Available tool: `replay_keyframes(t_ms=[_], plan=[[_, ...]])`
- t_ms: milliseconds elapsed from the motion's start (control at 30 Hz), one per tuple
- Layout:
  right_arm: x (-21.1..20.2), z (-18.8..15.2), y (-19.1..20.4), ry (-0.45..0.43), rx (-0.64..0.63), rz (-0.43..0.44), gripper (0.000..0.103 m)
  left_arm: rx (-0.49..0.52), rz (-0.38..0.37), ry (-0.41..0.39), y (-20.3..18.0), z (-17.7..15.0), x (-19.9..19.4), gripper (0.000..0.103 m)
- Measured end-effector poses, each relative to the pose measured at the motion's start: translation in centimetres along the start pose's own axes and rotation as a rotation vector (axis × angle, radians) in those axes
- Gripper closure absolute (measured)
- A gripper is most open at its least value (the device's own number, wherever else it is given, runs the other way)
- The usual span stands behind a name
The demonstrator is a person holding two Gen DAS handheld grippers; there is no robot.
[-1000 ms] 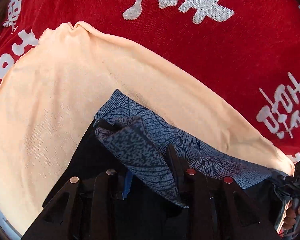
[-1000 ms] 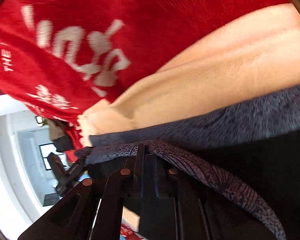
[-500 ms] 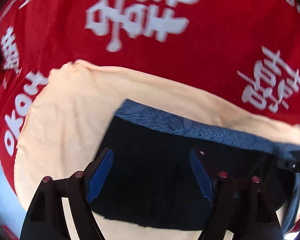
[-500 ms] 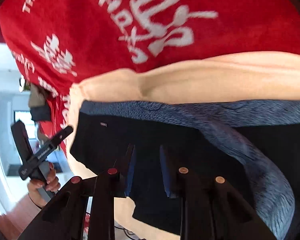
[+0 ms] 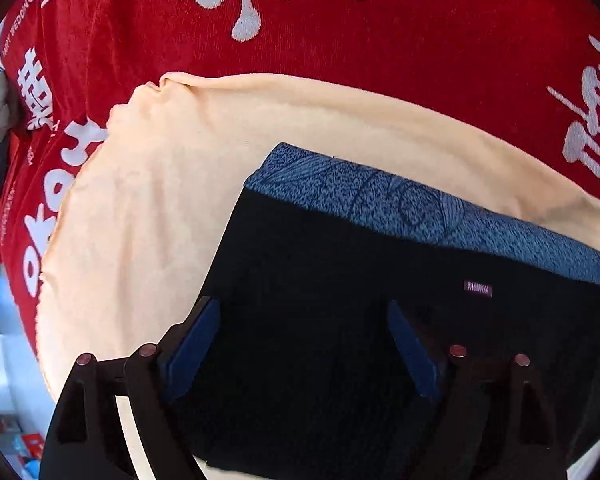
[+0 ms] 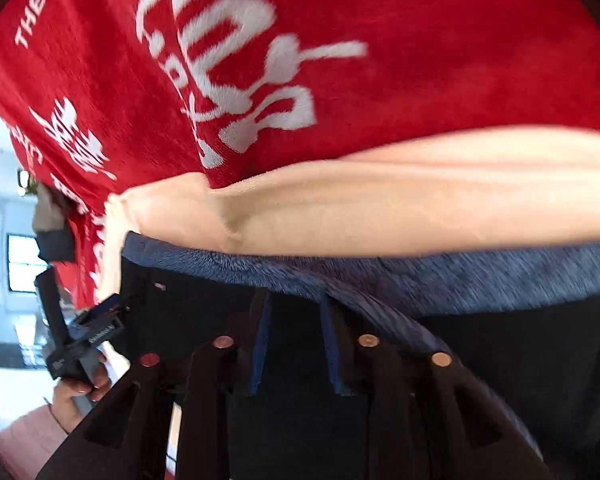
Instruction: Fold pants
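Folded dark pants (image 5: pixel 340 300), black on the upper face with a blue-grey patterned band (image 5: pixel 400 204) showing along the far edge, lie flat on a peach-coloured cloth (image 5: pixel 148 208), which in turn is spread over a red cloth (image 5: pixel 380 48) printed with large white characters. A small label (image 5: pixel 477 289) sits on the black fabric near the band. The left gripper (image 5: pixel 304 328) hangs over the black panel with its blue-padded fingers (image 5: pixel 196 344) spread wide and opening; fabric shows in the gap below them, but the pads press on nothing. In the right wrist view the right gripper (image 6: pixel 294 312) points down at the same garment near the patterned band, its fingers (image 6: pixel 260 344) a narrow gap apart and opening, with a diagonal fold of patterned cloth running just beside the right-hand finger; neither pad is seen pinching it. At the left edge of that view, a person's hand (image 6: pixel 74 394) holds the handle of the other gripper beyond the peach cloth's corner.
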State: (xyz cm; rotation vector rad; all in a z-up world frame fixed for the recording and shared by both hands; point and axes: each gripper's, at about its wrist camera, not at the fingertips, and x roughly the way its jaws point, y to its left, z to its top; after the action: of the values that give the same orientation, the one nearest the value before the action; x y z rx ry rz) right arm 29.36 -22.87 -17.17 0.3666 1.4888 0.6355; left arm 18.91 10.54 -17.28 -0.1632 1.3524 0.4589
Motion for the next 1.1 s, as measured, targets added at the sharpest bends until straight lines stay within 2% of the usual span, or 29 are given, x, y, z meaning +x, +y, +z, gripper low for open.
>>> replay_keyframes(t_ms=[33, 67, 200, 300, 500, 633, 800, 933, 1100], plan=[[-0.9, -0.7, -0.4, -0.002, 0.026, 0.028, 0.056, 0.017, 0.004, 0.004, -0.6, -0.3, -0.3, 0.016], [-1.3, -1.4, -0.2, -0.003, 0.041, 0.049, 0.055, 0.039, 0.000, 0.005, -1.2, -0.6, -0.9, 0.016], [-4.4, -4.7, -1.3, -0.009, 0.079, 0.090, 0.052, 0.150, -0.050, 0.012, -5.0, -2.5, -3.3, 0.016], [-6.0, -7.0, -2.3, -0.013, 0.125, 0.094, 0.050, 0.224, -0.121, 0.025, -8.6, -4.5, -5.2, 0.016], [-9.7, -13.1, -5.3, -0.075, 0.256, 0.055, 0.050, 0.384, -0.248, 0.021, -15.5, -8.2, -8.3, 0.016], [-12.2, -18.3, -7.8, -0.133, 0.361, 0.032, 0.050, 0.480, -0.329, -0.002, -19.1, -10.8, -10.1, 0.016], [-14.3, -25.3, -10.4, -0.218, 0.482, -0.015, 0.050, 0.534, -0.438, 0.006, -23.1, -14.2, -12.1, 0.016], [-16.3, -30.1, -12.0, -0.300, 0.561, -0.046, 0.050, 0.576, -0.501, 0.046, -25.4, -16.0, -12.9, 0.016], [-18.4, -34.7, -14.9, -0.392, 0.670, -0.086, 0.050, 0.653, -0.558, 0.062, -28.2, -17.2, -14.3, 0.016]])
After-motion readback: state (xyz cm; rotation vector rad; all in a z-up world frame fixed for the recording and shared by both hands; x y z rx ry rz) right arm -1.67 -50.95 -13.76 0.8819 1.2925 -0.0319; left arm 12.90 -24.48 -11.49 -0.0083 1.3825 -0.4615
